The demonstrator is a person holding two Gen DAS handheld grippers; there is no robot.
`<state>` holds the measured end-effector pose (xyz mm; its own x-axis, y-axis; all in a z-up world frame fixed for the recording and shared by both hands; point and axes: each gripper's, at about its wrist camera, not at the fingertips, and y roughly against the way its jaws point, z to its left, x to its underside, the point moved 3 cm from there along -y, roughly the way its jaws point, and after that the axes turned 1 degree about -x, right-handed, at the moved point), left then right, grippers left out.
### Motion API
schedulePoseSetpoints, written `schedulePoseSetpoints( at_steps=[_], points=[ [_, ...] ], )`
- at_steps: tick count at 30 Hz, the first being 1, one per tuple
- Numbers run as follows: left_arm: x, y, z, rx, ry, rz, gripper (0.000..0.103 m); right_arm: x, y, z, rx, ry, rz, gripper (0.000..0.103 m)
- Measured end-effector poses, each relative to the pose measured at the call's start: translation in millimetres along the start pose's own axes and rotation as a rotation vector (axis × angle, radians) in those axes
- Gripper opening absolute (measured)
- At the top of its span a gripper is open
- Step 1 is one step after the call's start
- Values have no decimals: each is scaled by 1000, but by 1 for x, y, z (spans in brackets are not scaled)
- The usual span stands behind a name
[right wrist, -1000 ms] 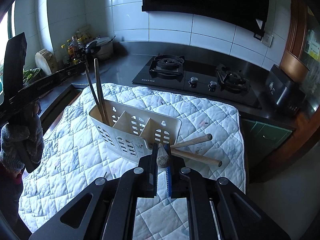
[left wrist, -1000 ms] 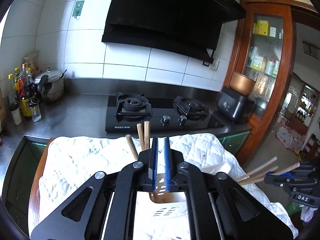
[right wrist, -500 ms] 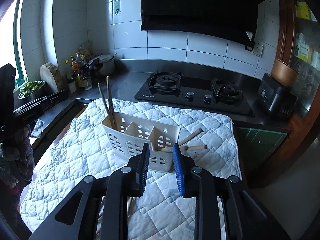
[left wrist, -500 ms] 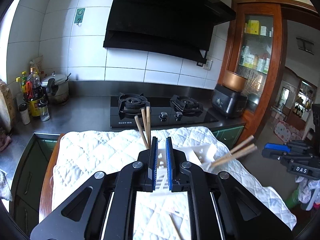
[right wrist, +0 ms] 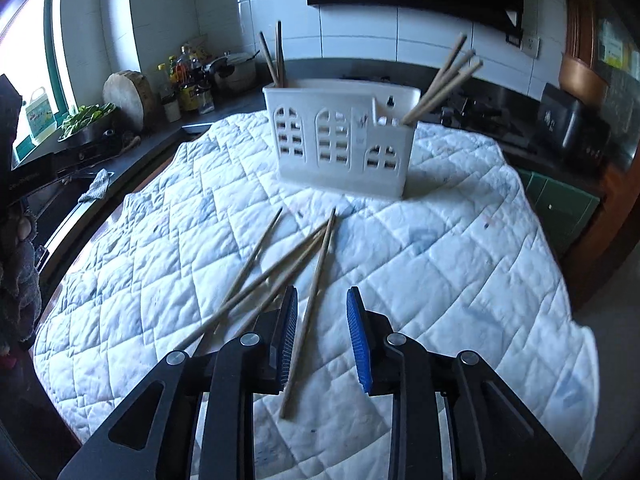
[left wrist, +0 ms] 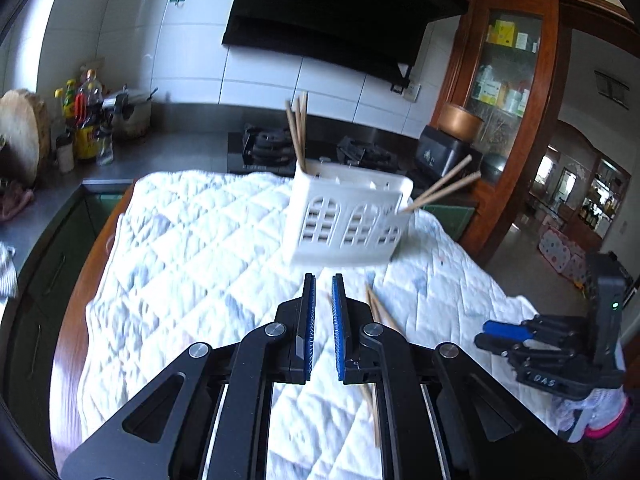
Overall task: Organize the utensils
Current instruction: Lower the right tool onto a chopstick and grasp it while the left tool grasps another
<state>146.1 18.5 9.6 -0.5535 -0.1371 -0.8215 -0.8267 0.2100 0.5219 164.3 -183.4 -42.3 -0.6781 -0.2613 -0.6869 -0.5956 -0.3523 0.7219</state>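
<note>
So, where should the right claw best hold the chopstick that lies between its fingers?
Probably mid-shaft of the chopstick, coming from above. It lies flat on the quilted cloth, almost in line with the right claw, so the open fingers already straddle it; further away it crosses other chopsticks.

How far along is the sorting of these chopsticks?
Partly done. The white holder already has chopsticks standing at its left end and leaning at its right end. Nothing is in hand: neither gripper holds anything. Several loose chopsticks on the quilt are left.
</note>
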Motion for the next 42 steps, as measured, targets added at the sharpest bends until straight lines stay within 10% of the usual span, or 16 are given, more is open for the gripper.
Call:
schedulePoseSetpoints(
  at_steps=[6,9,36,42],
  points=[
    [46,-2,12,7,77,64,11,37,-32,14,-14,-42,55,23],
    [61,-2,18,-13,101,77,41,43,-43,18,4,-45,63,21],
    [101,-37,-50,58,-114,196,38,36,-39,5,50,-128,0,7],
    [106,-58,-67,64,-192,235,21,31,-16,1,40,-138,-53,7]
  ],
)
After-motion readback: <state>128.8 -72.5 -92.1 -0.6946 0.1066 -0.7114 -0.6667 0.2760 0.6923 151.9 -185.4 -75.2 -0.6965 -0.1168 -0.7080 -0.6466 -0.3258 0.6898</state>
